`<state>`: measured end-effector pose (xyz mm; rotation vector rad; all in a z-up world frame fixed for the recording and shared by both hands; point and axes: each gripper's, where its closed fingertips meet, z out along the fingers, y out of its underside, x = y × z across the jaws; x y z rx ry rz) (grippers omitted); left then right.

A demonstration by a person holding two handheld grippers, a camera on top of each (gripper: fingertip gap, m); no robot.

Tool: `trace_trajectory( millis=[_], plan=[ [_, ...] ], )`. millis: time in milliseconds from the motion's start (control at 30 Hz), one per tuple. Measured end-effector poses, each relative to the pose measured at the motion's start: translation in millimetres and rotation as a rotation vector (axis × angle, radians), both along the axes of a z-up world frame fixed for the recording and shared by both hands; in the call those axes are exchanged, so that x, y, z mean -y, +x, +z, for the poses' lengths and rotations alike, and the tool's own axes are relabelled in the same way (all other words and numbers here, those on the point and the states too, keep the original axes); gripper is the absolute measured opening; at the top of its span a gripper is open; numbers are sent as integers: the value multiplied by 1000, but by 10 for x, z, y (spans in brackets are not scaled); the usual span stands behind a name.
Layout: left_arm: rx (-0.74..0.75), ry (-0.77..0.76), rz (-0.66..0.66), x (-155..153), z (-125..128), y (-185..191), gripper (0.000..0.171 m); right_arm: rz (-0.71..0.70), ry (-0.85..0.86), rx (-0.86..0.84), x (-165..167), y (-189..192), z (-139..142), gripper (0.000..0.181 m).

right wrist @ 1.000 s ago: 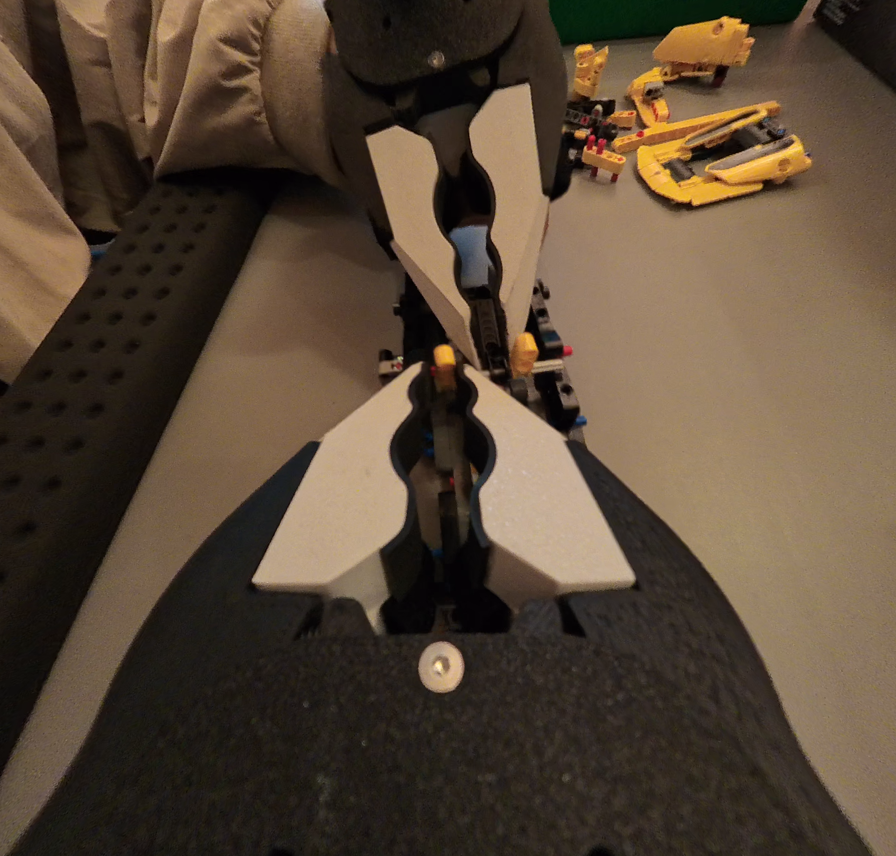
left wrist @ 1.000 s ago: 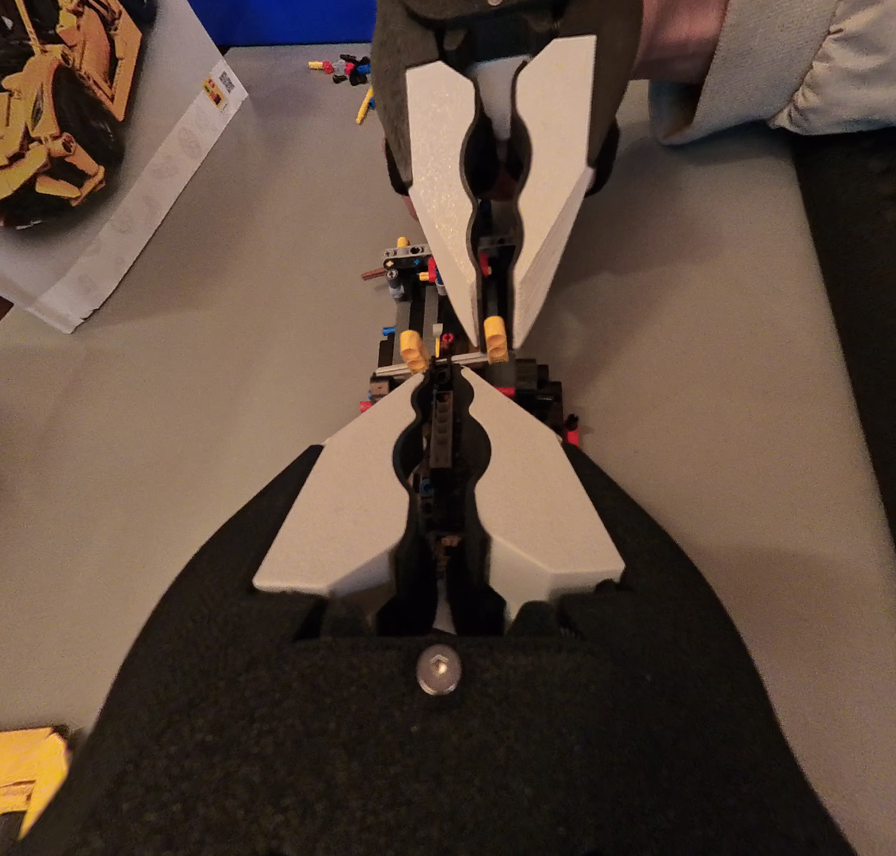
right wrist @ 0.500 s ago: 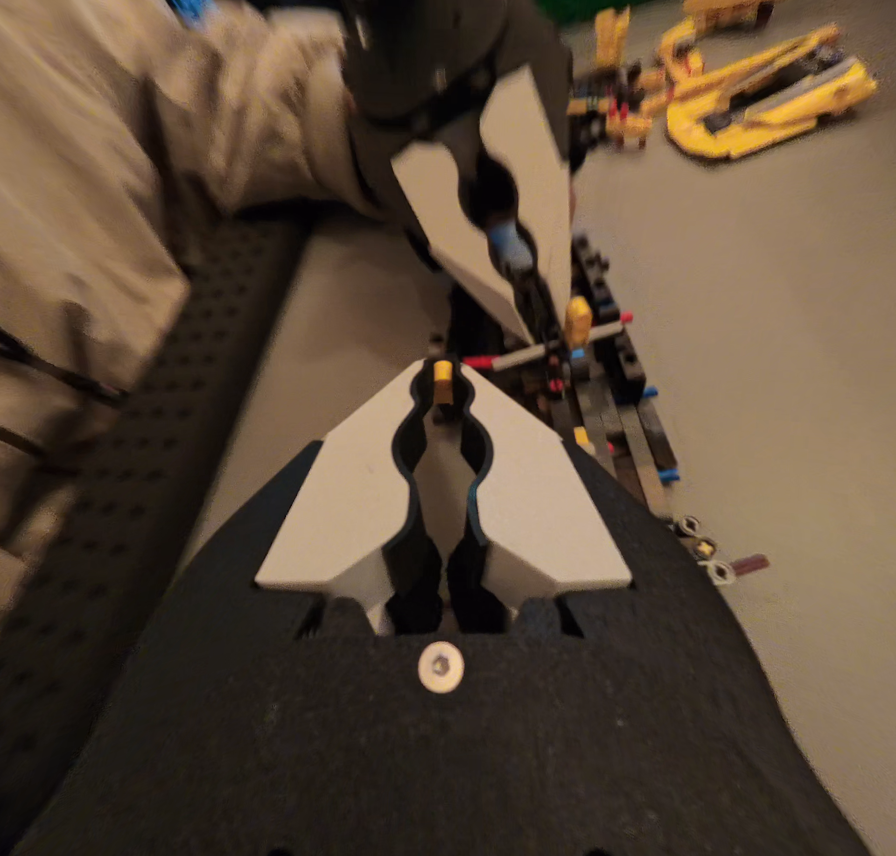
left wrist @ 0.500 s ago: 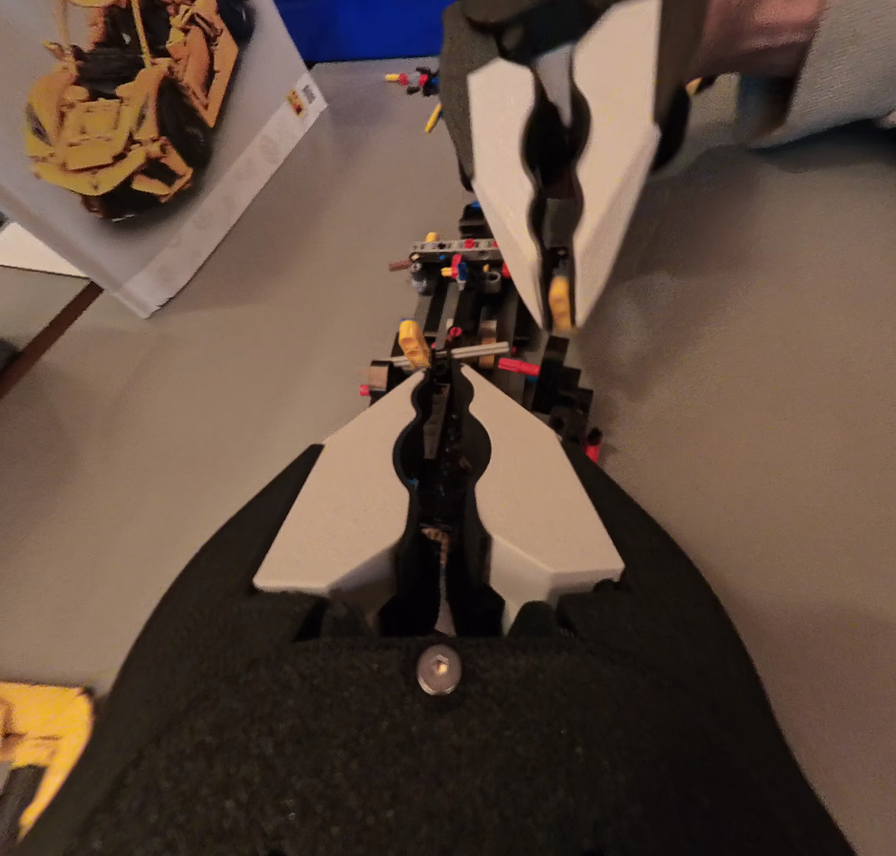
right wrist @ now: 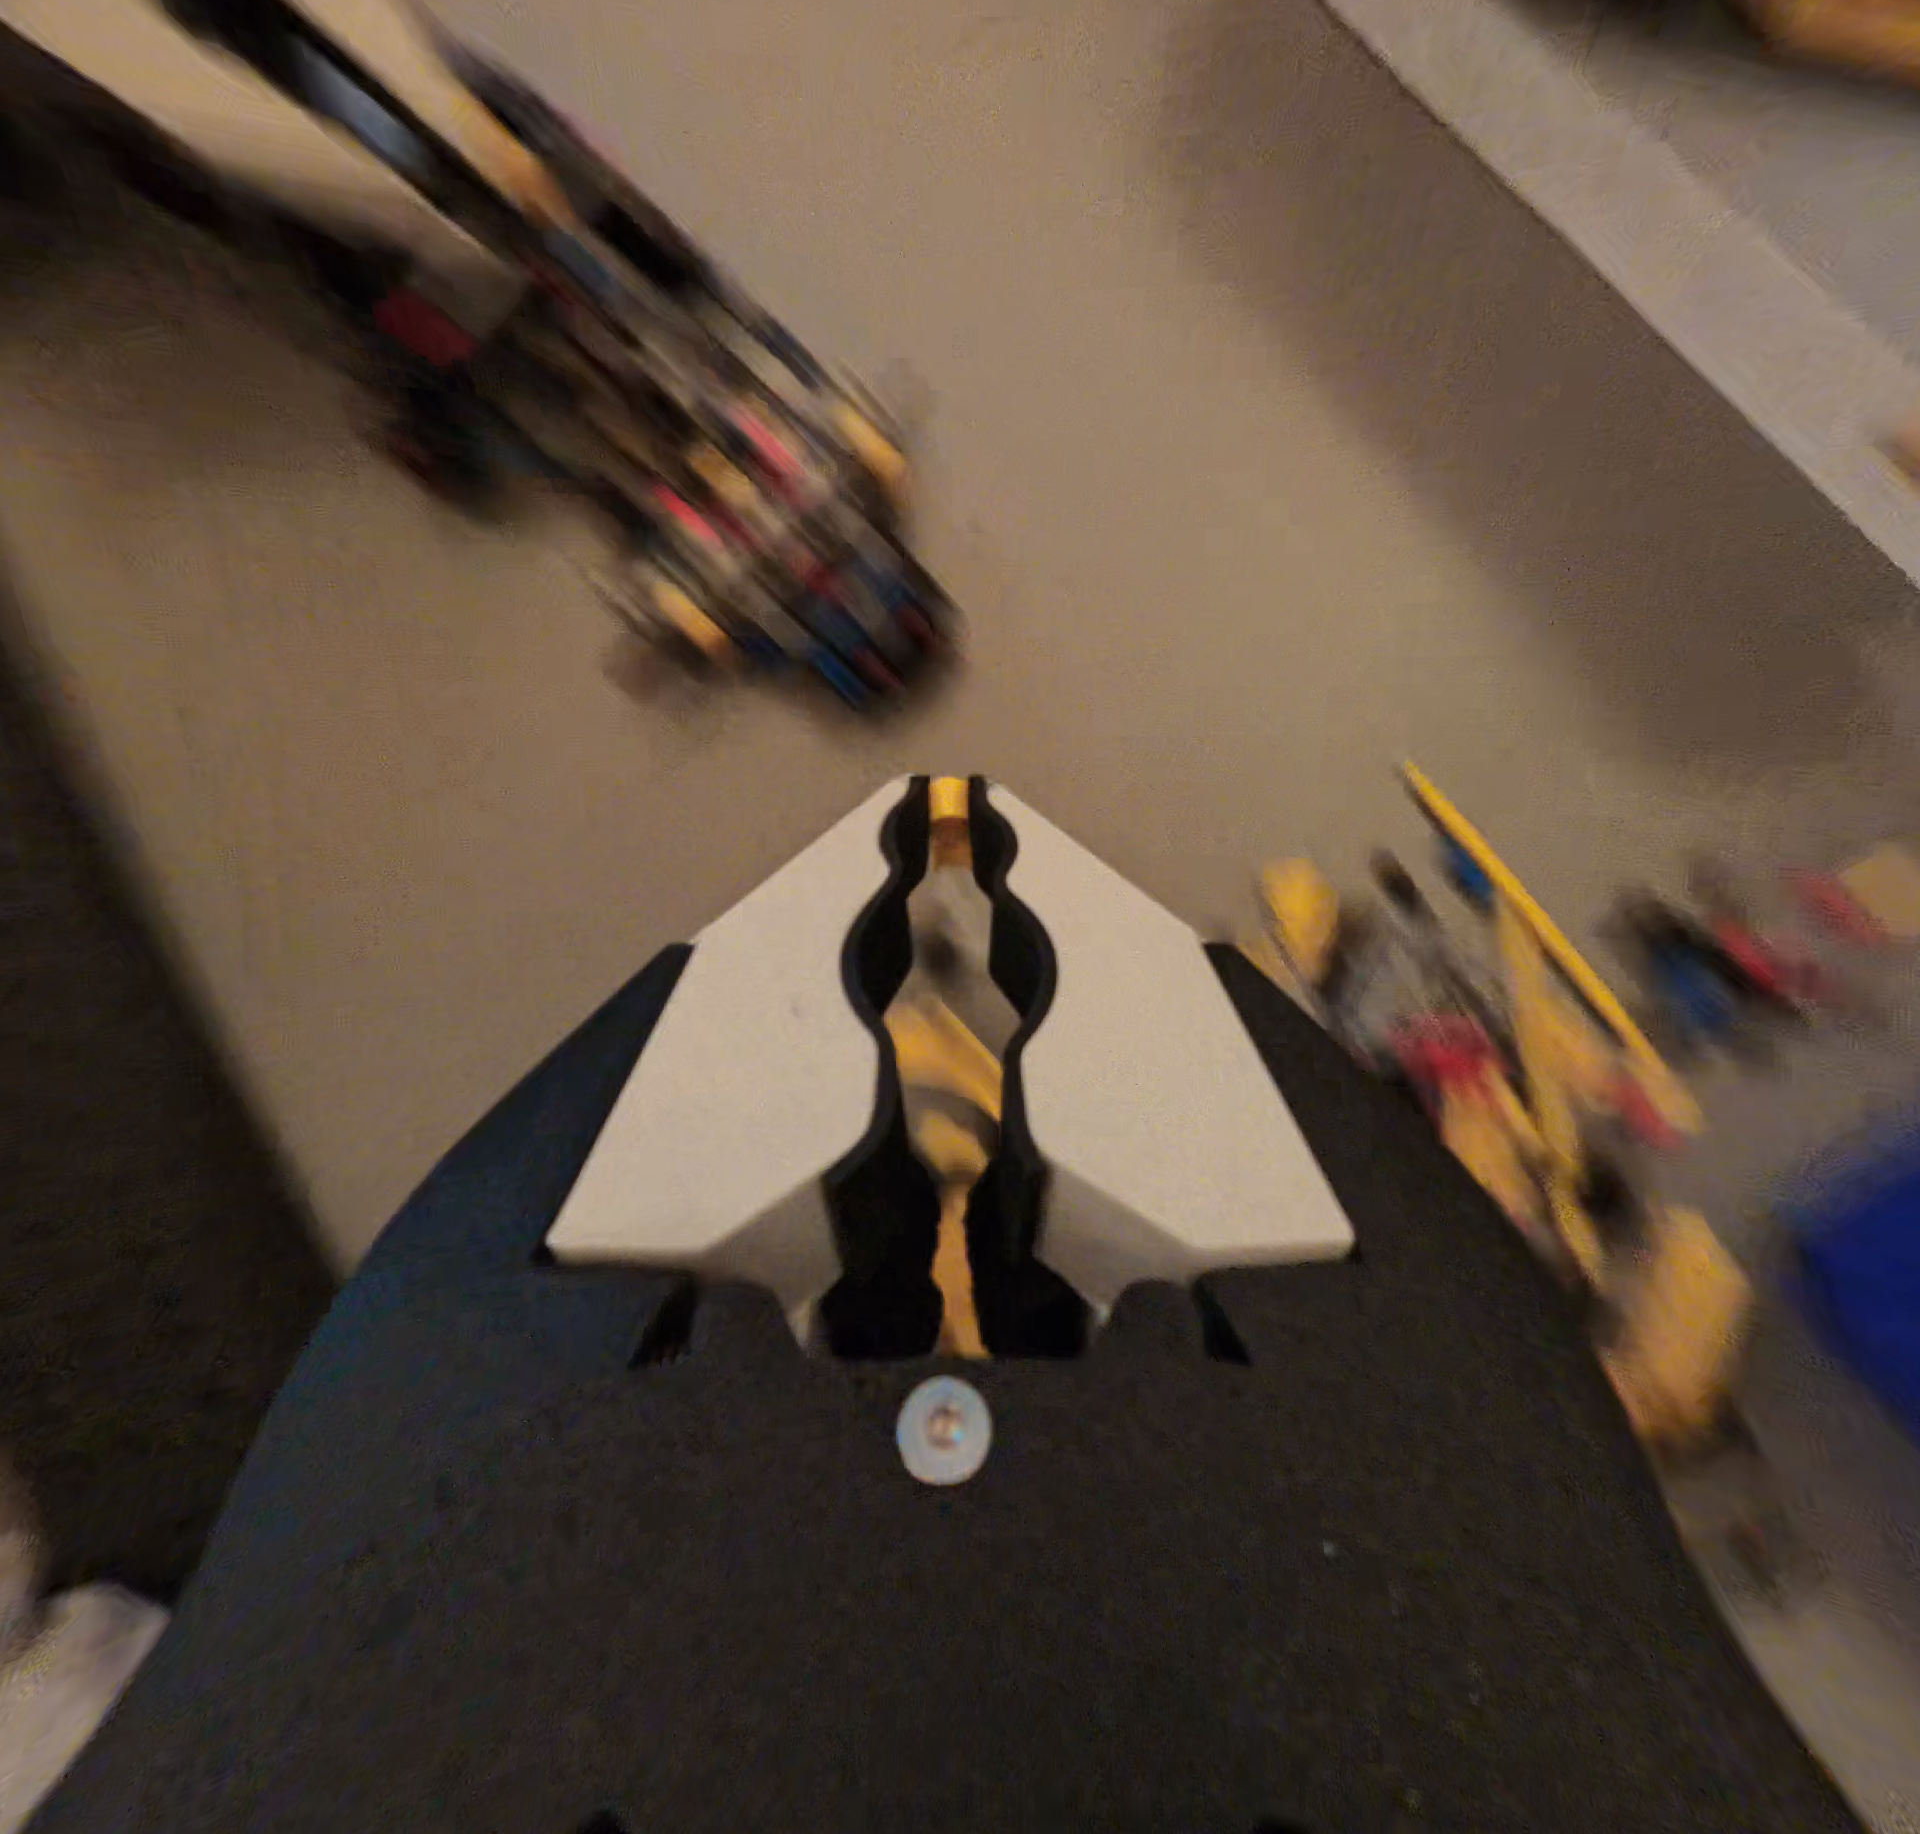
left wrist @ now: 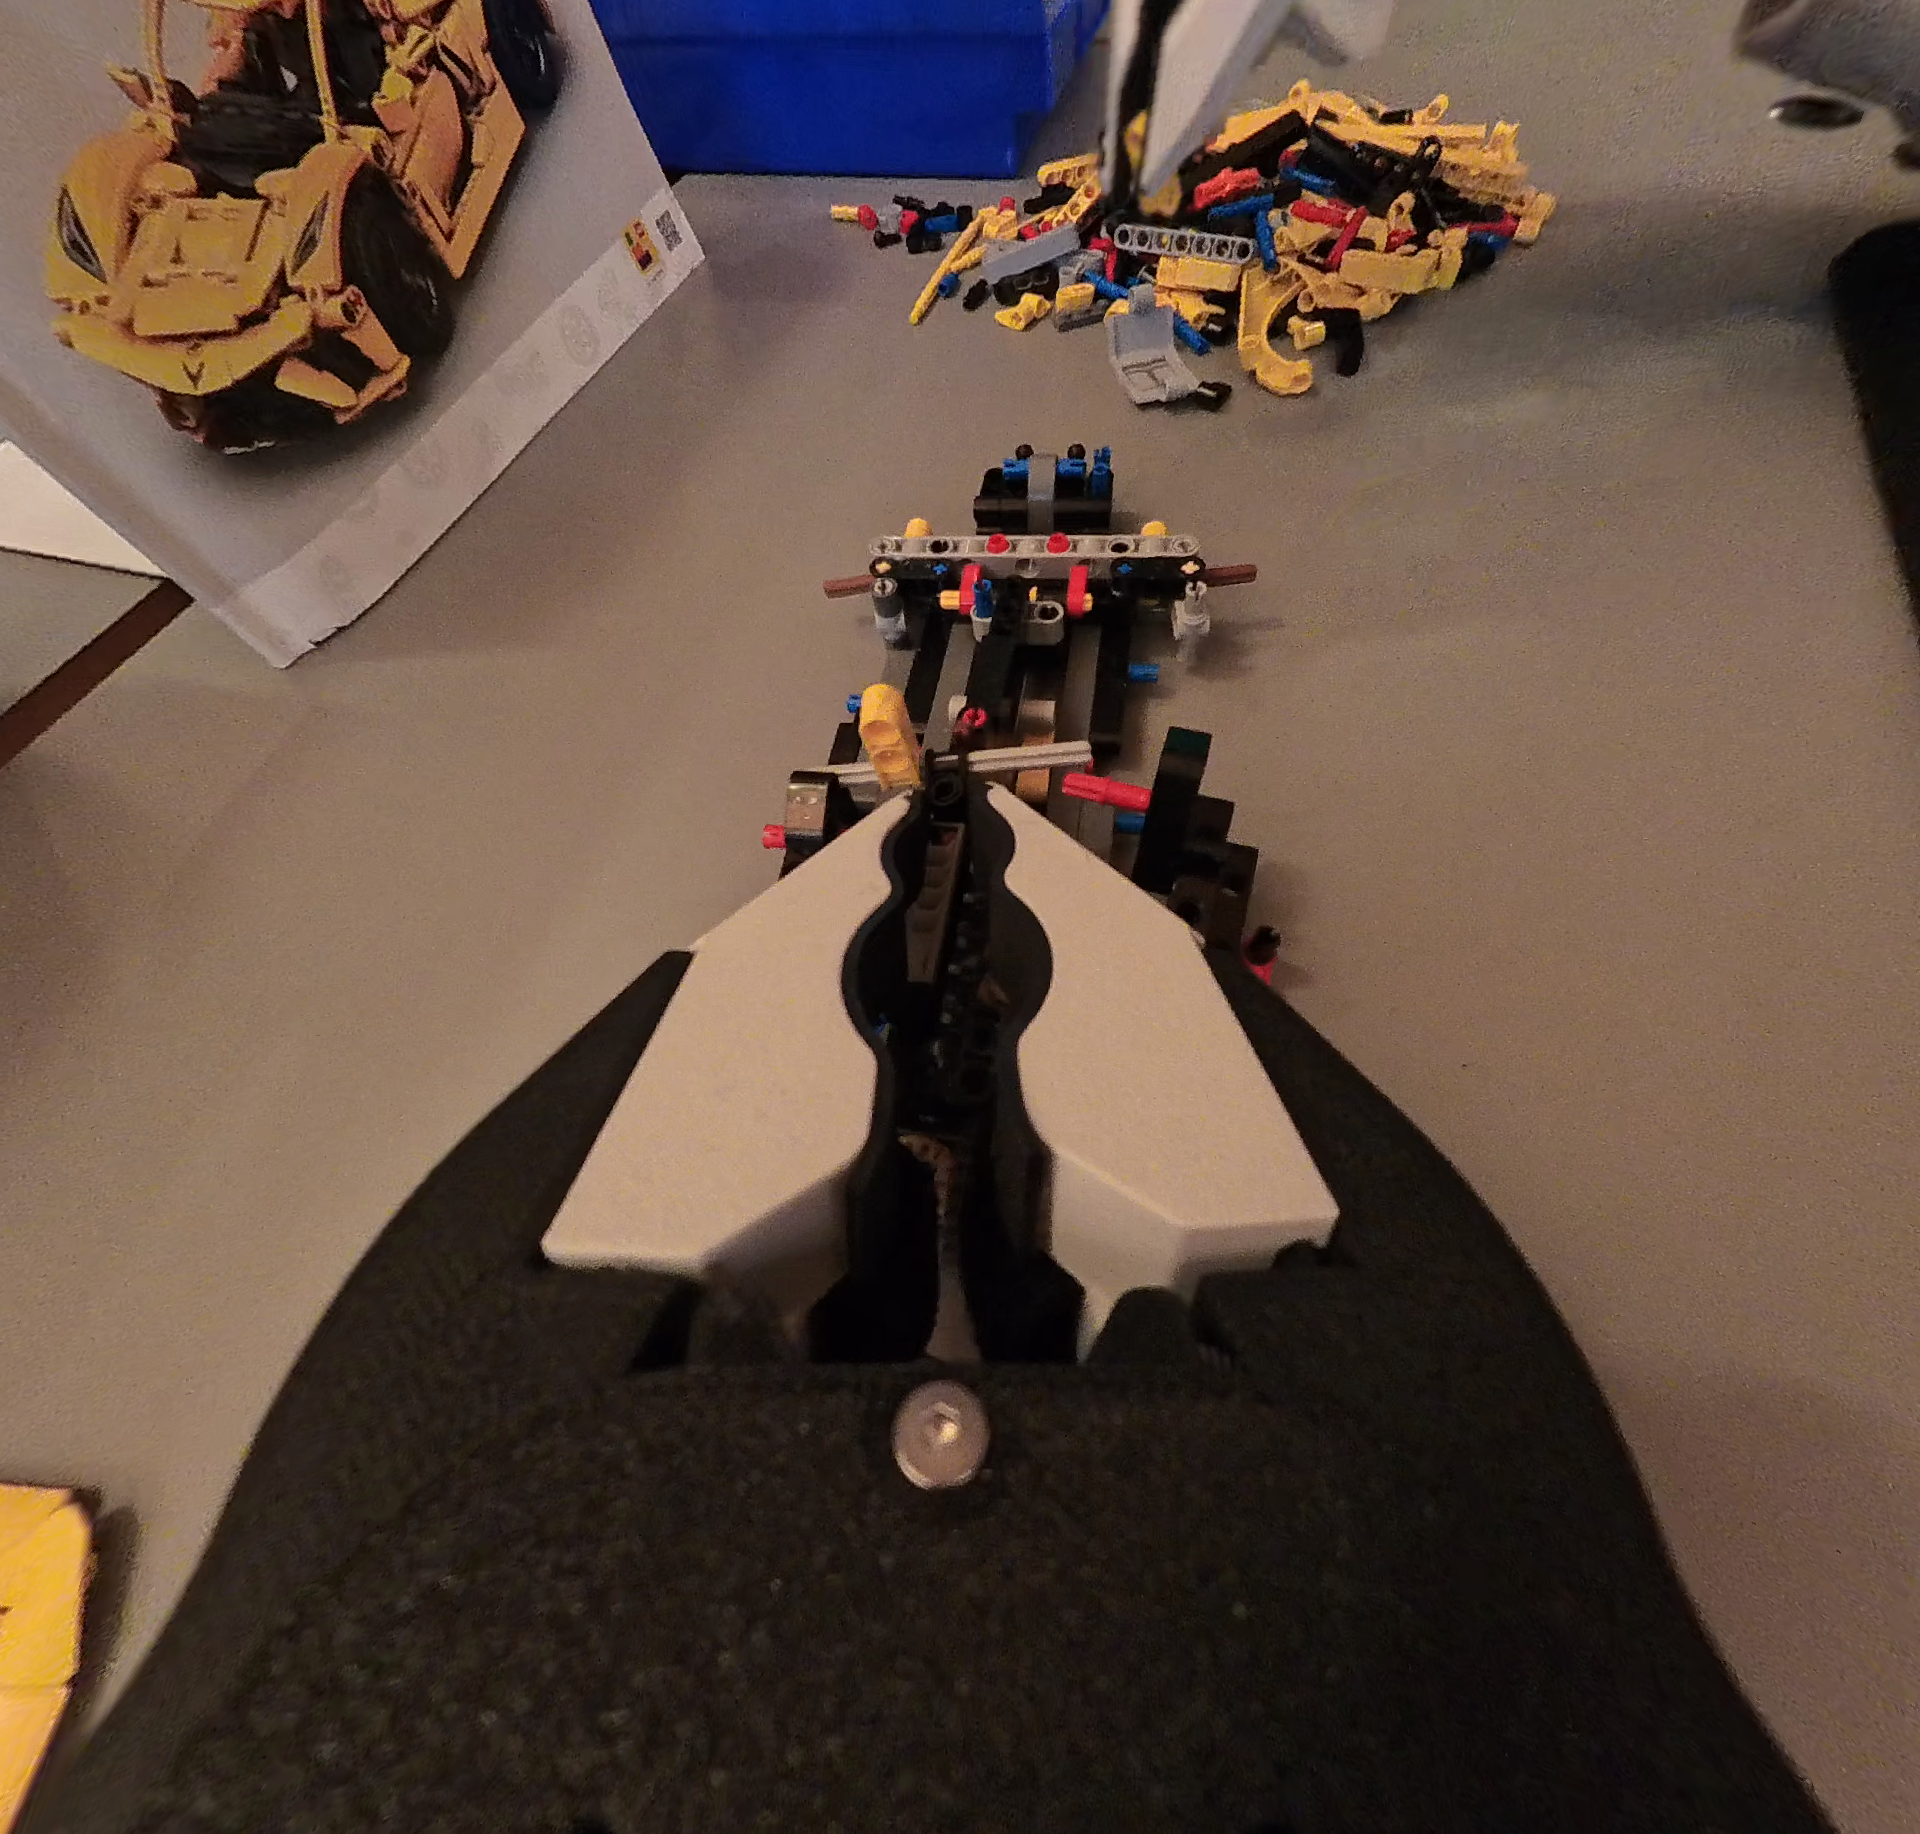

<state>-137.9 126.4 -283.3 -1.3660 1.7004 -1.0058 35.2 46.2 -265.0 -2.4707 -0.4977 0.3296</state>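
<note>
A long black brick-built chassis (left wrist: 1039,662) with red, blue and yellow pins lies on the grey table (left wrist: 416,953). My left gripper (left wrist: 948,797) is shut on its near end, by a grey axle with a yellow bush (left wrist: 891,737). My right gripper (right wrist: 948,785) is shut on a small yellow bush (right wrist: 948,810). In the left wrist view it (left wrist: 1127,179) hangs over a pile of loose yellow, black, red and blue pieces (left wrist: 1247,236). The right wrist view is blurred; the chassis (right wrist: 727,496) lies at its upper left and the pile (right wrist: 1538,1036) at its right.
A box with a picture of a yellow car (left wrist: 312,226) stands at the left. A blue bin (left wrist: 852,39) stands at the back. A dark perforated mat (left wrist: 1886,350) lies along the right edge. A grey sleeve (left wrist: 1849,18) shows at top right. Across from one pair of fingers to the other is roughly 20 cm. From either gripper's tips it is about 25 cm to the yellow car (left wrist: 312,226).
My right gripper has pulled one yellow bush off the axle and carried it away to the loose pile. My left gripper has kept its hold on the chassis.
</note>
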Motion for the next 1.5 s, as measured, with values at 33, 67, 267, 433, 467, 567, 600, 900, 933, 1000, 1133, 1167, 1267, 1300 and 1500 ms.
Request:
trace_trajectory(
  millis=[33,67,267,433,467,567,600,900,933,1000,1133,1167,1267,1300,1500],
  plan=[
    [2,-16,-9,8,3,-3,8,-82,-49,117,191,322,-108,6],
    [3,-23,-25,21,4,-9,8,-139,-81,152,359,521,-171,6],
    [-3,-44,-183,241,7,-76,7,-173,-12,198,561,766,-334,23],
    [-8,-51,-326,494,8,-180,8,178,355,-43,-94,-528,191,37],
    [-6,-47,-330,506,8,-184,8,262,418,-110,-188,-905,280,36],
    [-9,-55,-320,500,6,-178,8,430,477,-243,-358,-1697,210,30],
    [-9,-52,-319,499,6,-178,8,458,465,-262,-391,-1825,144,25],
    [-16,-69,-342,526,4,-179,8,517,358,-271,-453,-1945,-122,6],
    [-15,-64,-344,532,3,-174,8,532,362,-267,-449,-1939,-127,6],
    [-15,-60,-346,527,0,-159,8,544,365,-250,-456,-1925,-133,6],
    [-24,-64,-335,498,-11,-109,8,516,379,-266,-491,-1865,-147,7],
    [-23,-60,-329,494,-13,-102,8,505,379,-270,-501,-1855,-148,6],
    [-17,-43,-329,495,-15,-98,8,487,354,-303,-500,-1849,-152,6],
    [-15,-37,-327,496,-15,-98,8,488,348,-305,-498,-1851,-153,7],
    [0,-1,-337,532,-13,-93,9,480,251,-426,-452,-1859,-135,7]
  ],
)
